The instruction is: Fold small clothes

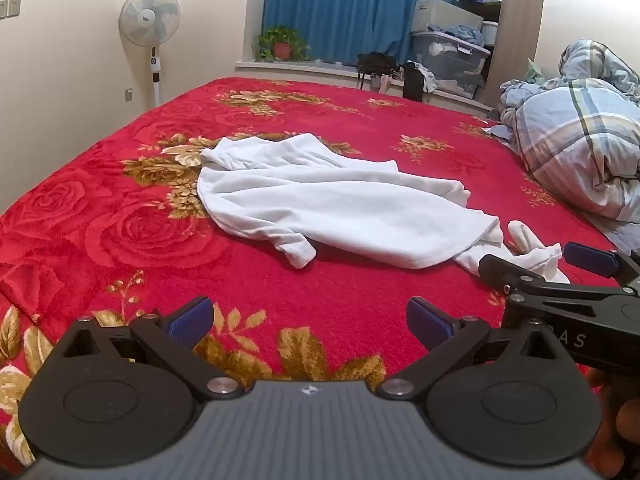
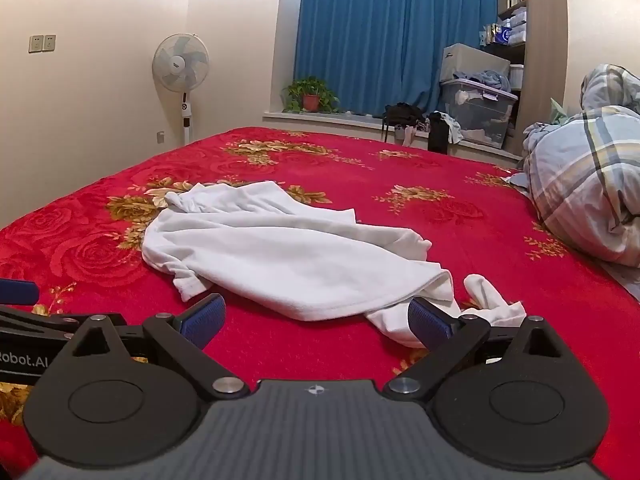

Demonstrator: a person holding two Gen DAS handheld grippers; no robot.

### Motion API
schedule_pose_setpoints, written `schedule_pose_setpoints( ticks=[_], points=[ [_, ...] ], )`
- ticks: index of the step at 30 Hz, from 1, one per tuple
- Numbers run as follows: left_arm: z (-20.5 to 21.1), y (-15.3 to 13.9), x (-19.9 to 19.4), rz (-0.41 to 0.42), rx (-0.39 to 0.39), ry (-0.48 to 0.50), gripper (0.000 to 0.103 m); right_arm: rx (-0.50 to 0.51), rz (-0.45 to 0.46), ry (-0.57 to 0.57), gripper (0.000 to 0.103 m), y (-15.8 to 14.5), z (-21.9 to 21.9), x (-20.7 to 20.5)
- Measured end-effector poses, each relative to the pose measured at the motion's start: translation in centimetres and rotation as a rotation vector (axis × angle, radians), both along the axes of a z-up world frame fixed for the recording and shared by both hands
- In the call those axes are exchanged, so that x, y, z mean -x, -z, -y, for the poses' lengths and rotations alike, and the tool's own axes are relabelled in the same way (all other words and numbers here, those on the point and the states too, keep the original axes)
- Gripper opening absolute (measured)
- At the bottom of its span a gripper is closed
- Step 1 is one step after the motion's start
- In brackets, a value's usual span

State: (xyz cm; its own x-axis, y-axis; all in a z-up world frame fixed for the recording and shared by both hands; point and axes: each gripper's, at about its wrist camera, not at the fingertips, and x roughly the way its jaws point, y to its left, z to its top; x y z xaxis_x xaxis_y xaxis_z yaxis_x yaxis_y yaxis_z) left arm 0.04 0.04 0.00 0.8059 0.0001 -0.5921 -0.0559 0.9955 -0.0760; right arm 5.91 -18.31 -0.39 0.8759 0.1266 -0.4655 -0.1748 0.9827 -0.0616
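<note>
A small white garment (image 1: pixel 320 204) lies crumpled on the red flowered bedspread (image 1: pixel 120 184), one sleeve end pointing toward me and another trailing to the right. It also shows in the right wrist view (image 2: pixel 288 256). My left gripper (image 1: pixel 308 320) is open and empty, low over the bedspread, short of the garment. My right gripper (image 2: pixel 316 320) is open and empty, its right finger pad (image 2: pixel 430 322) close to the trailing sleeve (image 2: pixel 492 304). The right gripper also shows in the left wrist view (image 1: pixel 548 264), beside that sleeve.
A rumpled plaid quilt (image 1: pixel 580 136) lies on the bed's right side. Behind the bed stand a pedestal fan (image 1: pixel 150 28), a potted plant (image 1: pixel 282 44) on the sill, blue curtains (image 1: pixel 360 8) and storage boxes (image 1: pixel 450 56).
</note>
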Motion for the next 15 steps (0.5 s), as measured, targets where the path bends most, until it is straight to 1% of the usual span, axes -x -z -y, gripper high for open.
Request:
schedule_pose_setpoints(
  ticks=[15],
  points=[
    [-0.12, 0.01, -0.02, 0.0, 0.002, 0.0, 0.102, 0.0, -0.003, 0.001, 0.097, 0.09, -0.04, 0.05]
  ],
)
